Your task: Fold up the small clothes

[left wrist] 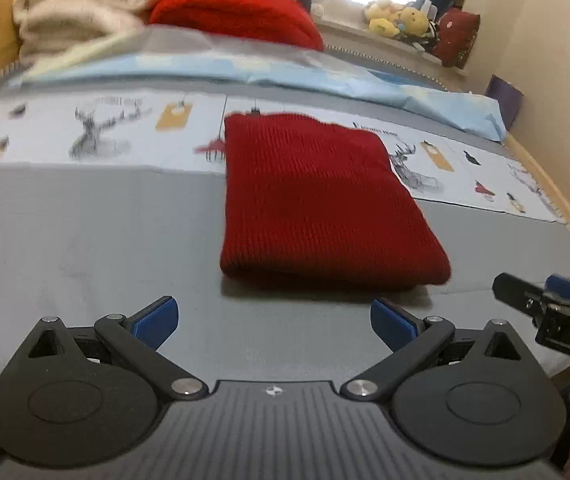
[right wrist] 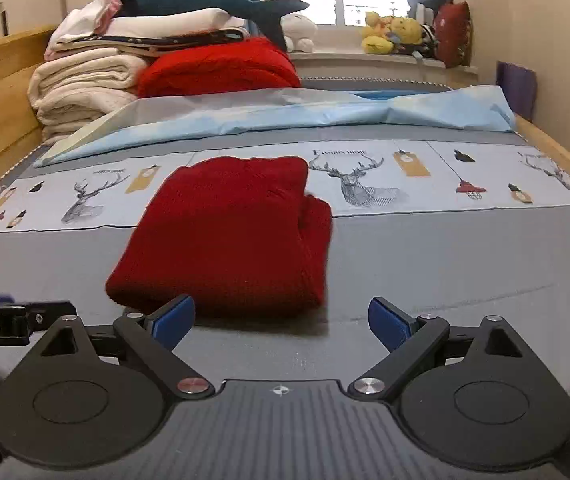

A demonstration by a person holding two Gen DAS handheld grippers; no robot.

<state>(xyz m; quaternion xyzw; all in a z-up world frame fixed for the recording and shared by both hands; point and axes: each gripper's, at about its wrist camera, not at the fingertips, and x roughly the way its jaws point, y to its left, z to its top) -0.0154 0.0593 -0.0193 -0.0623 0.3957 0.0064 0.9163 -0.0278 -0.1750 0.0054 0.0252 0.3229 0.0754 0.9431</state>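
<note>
red knit sweater | state: folded into a compact, roughly rectangular bundle, ribbed knit face up | pose: lying flat, thick rounded fold along the near edge, a layered fold showing on its right side in the right wrist view | location: on the grey bedsheet, far end overlapping the deer-print band

Bed in a small room, bedding piled at its head.
A deer-print band crosses the grey cover; a pale blue sheet lies bunched behind it. Cream blankets, a red quilt and a shark plush are stacked at back left. Yellow toys sit on the windowsill.
</note>
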